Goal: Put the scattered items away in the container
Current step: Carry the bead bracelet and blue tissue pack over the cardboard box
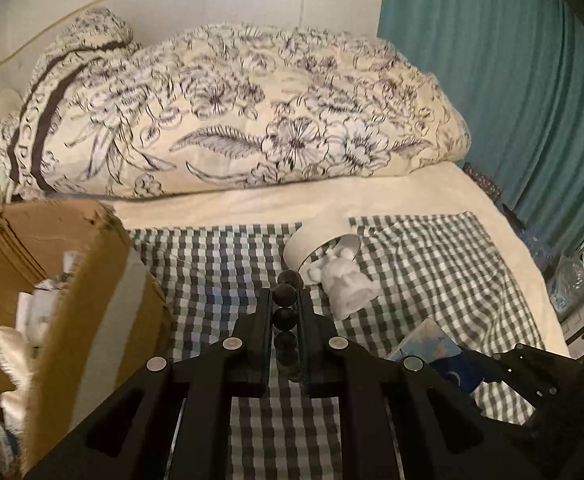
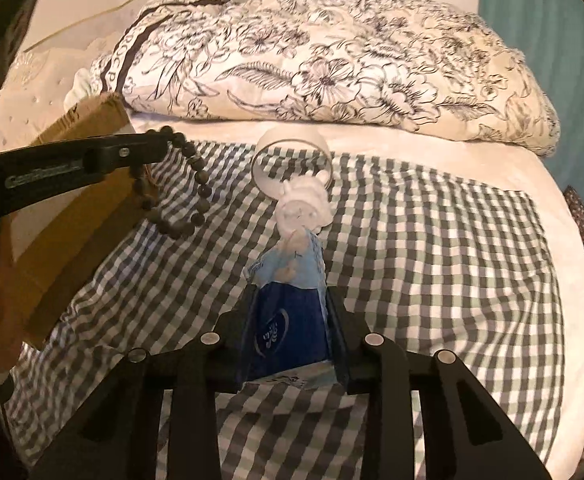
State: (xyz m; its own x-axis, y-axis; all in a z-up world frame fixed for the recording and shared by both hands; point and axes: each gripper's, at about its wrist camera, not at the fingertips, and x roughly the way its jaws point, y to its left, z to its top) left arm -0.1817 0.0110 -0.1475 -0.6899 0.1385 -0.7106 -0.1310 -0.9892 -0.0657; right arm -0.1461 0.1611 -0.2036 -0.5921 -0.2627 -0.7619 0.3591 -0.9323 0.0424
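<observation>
My left gripper (image 1: pixel 285 300) is shut on a string of dark beads (image 1: pixel 285 295), which hangs from it in the right wrist view (image 2: pixel 180 196), lifted beside the cardboard box (image 1: pixel 72 280). My right gripper (image 2: pixel 288 300) is shut on a blue tissue packet (image 2: pixel 288 304), low over the checked cloth (image 2: pixel 412 260). A white figurine (image 2: pixel 302 204) lies on the cloth just beyond the packet, against a roll of white tape (image 2: pixel 292 142). Both also show in the left wrist view, the figurine (image 1: pixel 348 284) and the tape (image 1: pixel 312 242).
The box holds white soft items (image 1: pixel 16 352) and papers. A folded floral quilt (image 1: pixel 232 120) lies across the back of the bed. A teal curtain (image 1: pixel 512 80) hangs on the right. Bags (image 1: pixel 568 276) lie beside the bed's right edge.
</observation>
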